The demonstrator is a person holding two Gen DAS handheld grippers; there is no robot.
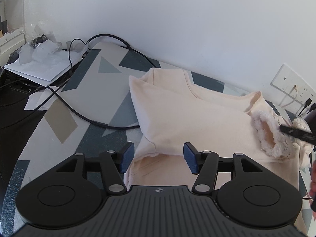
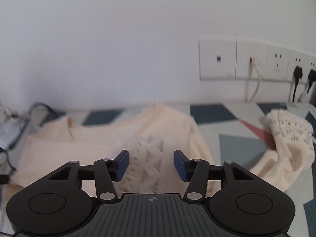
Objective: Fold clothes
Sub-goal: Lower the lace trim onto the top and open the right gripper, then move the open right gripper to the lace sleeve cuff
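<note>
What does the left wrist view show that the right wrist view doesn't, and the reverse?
Left only: a black cable looping over the patterned cloth, white papers, open left gripper.
Right only: the lace cuff lying apart on the right, open right gripper.
Both: the cream garment and wall sockets.

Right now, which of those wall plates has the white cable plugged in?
The second wall plate from the left: a white cable hangs from it. The leftmost plate has no cable; black plugs sit further right.
</note>
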